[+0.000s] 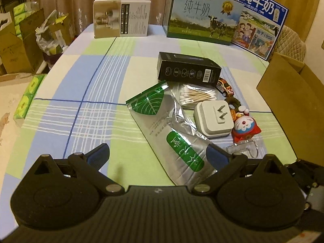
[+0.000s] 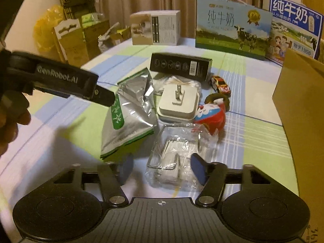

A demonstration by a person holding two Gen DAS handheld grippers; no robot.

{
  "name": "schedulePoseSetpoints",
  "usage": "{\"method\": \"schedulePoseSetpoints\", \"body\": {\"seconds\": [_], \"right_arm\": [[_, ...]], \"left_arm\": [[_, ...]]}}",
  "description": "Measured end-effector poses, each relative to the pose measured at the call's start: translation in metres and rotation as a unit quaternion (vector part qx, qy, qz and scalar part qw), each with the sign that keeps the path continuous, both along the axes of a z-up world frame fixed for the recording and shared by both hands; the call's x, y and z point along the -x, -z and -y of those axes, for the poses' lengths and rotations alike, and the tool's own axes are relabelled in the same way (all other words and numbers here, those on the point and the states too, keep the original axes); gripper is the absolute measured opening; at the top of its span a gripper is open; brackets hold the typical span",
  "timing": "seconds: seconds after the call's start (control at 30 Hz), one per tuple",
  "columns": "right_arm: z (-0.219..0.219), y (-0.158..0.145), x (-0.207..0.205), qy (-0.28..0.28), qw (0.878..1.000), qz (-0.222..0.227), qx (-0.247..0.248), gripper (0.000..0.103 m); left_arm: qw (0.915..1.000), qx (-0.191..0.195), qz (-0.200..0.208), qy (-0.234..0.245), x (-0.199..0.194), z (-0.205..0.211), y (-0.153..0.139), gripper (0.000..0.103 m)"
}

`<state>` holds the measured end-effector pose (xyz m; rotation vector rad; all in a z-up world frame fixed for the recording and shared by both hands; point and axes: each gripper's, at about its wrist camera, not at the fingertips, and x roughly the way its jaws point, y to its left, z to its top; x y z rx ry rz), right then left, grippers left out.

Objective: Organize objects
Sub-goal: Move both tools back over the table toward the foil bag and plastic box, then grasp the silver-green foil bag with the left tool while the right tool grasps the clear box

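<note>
Jaws: left gripper [image 1: 157, 156] spread wide, empty, poised above the near end of the foil pouch; right gripper [image 2: 162, 170] spread wide, empty, its blue pads either side of the clear plastic packet.

Landmark: white plug adapter [image 1: 212, 119], prongs up, in the middle of the clutter on the checked tablecloth of the table [image 1: 81, 101].

1. Foil pouch [image 1: 172, 133], silver with green leaf print and green label: just left of the adapter, lying flat, running toward the left gripper.
2. Bag of cotton swabs [image 1: 197, 96]: just behind the adapter, partly under it in the right wrist view.
3. Black carton [image 1: 188, 69] with barcode: behind the swabs, lying on its long side.
4. Toy car [image 1: 224, 87], orange and red: behind and right of the adapter, beside the black carton's end.
5. Doraemon figure [image 1: 246, 126], red and blue: touching the adapter's right side; a dark ring-shaped item lies just behind it.
6. Clear plastic packet [image 2: 176, 156] holding a white item: in front of the adapter, between the right gripper's pads.
7. Brown cardboard box [image 1: 291, 93]: well right of the adapter, at the table's edge.
8. Two milk cartons [image 1: 204, 14] and a white box [image 1: 121, 18]: far behind the adapter, upright along the table's back edge.
</note>
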<state>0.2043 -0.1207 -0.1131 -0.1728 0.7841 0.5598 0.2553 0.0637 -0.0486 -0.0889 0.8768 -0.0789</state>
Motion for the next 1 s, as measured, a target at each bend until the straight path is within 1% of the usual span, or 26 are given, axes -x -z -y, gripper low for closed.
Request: {"method": "schedulePoseSetpoints", "body": {"seconds": [0.03,0.07,0.1,0.13,0.3,0.53,0.77,1.0], "right_arm": [[-0.002,0.002,-0.001,0.001,1.000,0.002,0.004,0.053],[-0.003,0.004,-0.002,0.002,1.000,0.006,0.011,0.047],[-0.004,0.006,-0.002,0.003,1.000,0.011,0.019,0.038],[-0.004,0.006,-0.002,0.004,1.000,0.016,0.025,0.034],[0.002,0.004,-0.005,0.013,1.000,0.010,0.021,0.029],[0.011,-0.005,-0.004,0.028,1.000,0.001,0.011,0.027],[0.022,-0.010,-0.003,0.045,0.999,0.003,0.011,0.027],[0.024,-0.010,-0.005,0.050,0.999,0.002,0.012,0.027]], "left_arm": [[1.0000,0.002,-0.002,-0.002,-0.002,-0.001,0.001,0.100],[1.0000,0.005,-0.004,-0.002,-0.003,-0.001,0.002,0.100],[1.0000,0.007,-0.005,-0.002,-0.005,0.000,0.003,0.100],[1.0000,0.007,-0.006,-0.001,-0.006,0.000,0.004,0.100],[0.9999,0.003,-0.014,0.005,-0.010,0.006,0.009,0.100],[0.9997,0.000,-0.024,0.005,-0.016,0.011,0.016,0.100],[0.9995,0.009,-0.031,0.006,-0.024,0.016,0.022,0.100],[0.9988,0.033,-0.035,0.005,-0.035,0.019,0.030,0.098]]}}
